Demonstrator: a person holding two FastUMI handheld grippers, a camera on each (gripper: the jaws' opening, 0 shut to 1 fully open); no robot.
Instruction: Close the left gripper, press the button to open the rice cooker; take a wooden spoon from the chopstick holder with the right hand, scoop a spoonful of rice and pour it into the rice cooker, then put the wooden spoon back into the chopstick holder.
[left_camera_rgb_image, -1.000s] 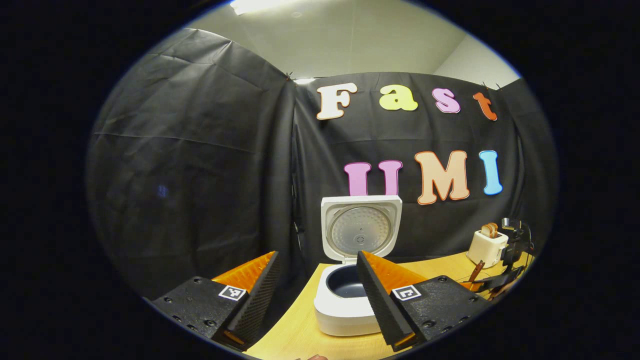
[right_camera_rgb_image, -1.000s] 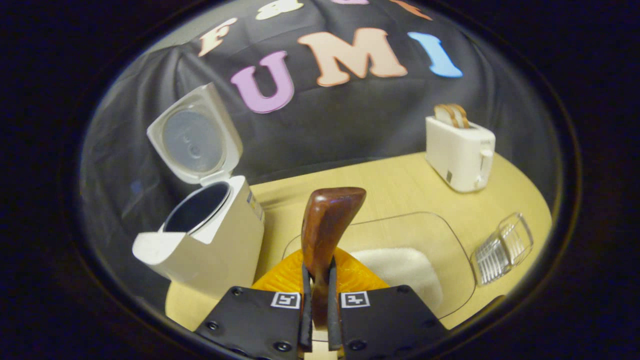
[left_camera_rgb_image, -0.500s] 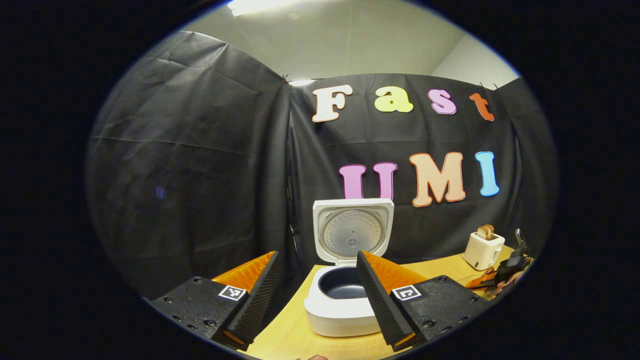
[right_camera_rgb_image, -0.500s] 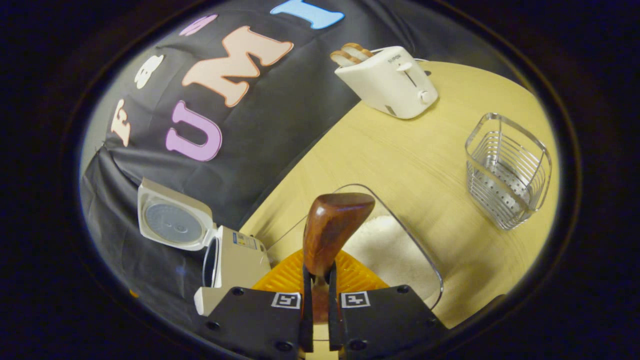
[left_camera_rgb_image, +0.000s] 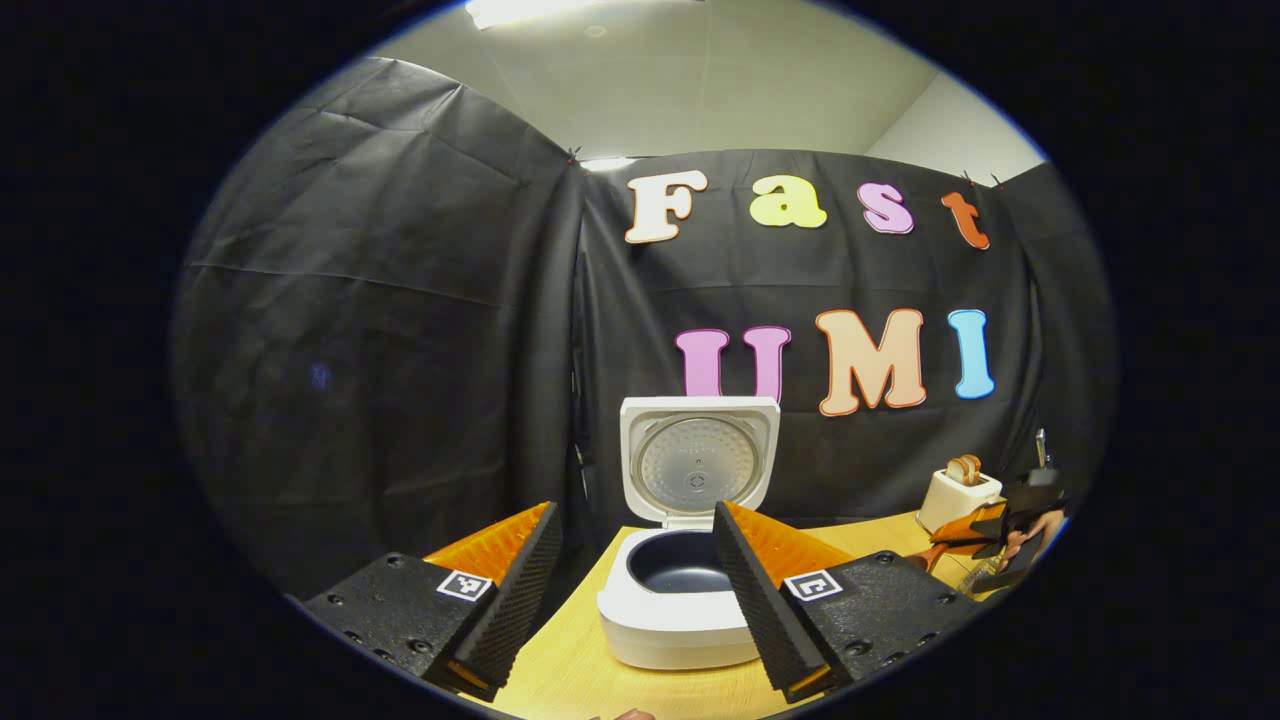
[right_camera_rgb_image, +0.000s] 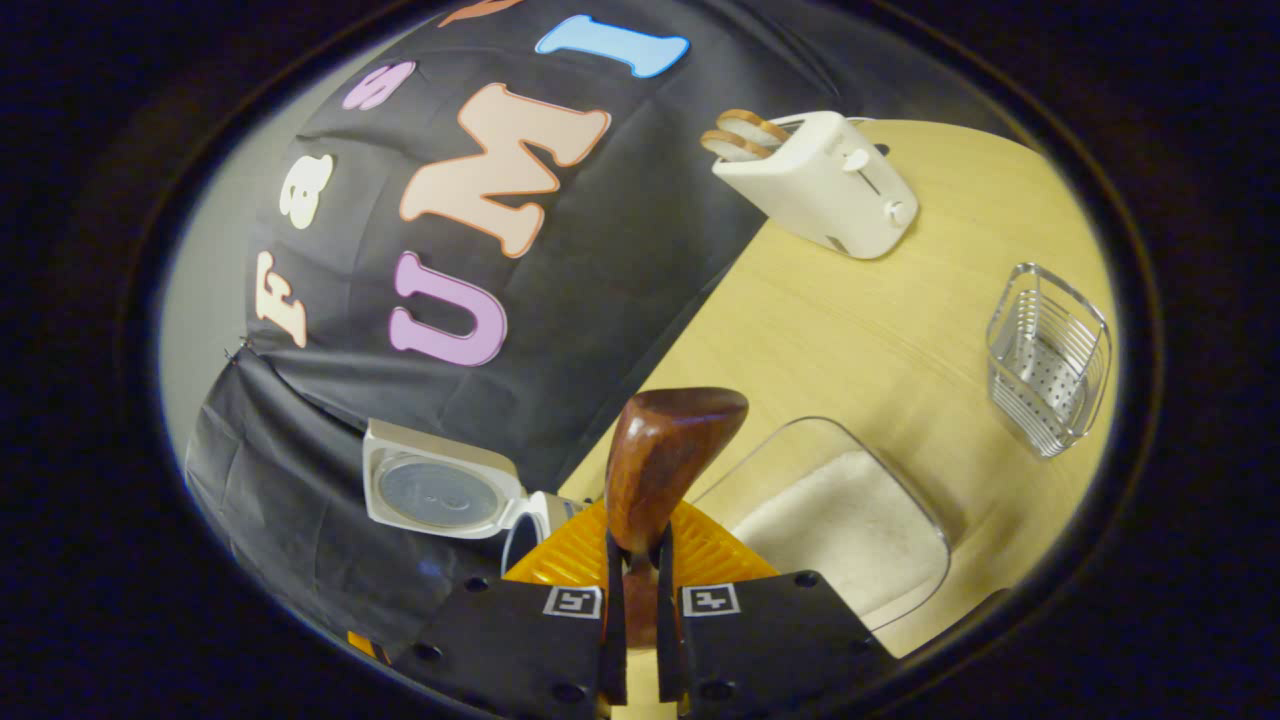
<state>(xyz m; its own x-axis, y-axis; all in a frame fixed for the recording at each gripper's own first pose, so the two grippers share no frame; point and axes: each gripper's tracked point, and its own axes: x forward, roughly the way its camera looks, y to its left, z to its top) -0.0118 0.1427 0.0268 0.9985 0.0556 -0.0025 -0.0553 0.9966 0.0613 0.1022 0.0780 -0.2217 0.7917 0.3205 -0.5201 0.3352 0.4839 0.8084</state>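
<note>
Your right gripper (right_camera_rgb_image: 634, 590) is clamped on the wooden spoon (right_camera_rgb_image: 660, 470), both fingers pressing its handle, with the bowl of the spoon standing forward of the fingertips. Your left gripper (left_camera_rgb_image: 632, 590) is held wide apart and grips nothing, just in front of the rice cooker (left_camera_rgb_image: 685, 590), whose lid (left_camera_rgb_image: 698, 470) stands upright over the dark inner pot. So the button step looks done and the scoop is in hand. I cannot tell whether the spoon carries rice. The clear tray of rice (right_camera_rgb_image: 840, 525) lies beside the rice cooker, and your spoon hangs above its near edge. Next, you likely need to dip into the tray, then carry the spoon level to the pot. The wire chopstick holder (right_camera_rgb_image: 1050, 360) sits on the pale wooden bench (right_camera_rgb_image: 860, 320), beyond the tray from the rice cooker, as does a white toaster (right_camera_rgb_image: 825, 180). Black cloth walls the booth.
</note>
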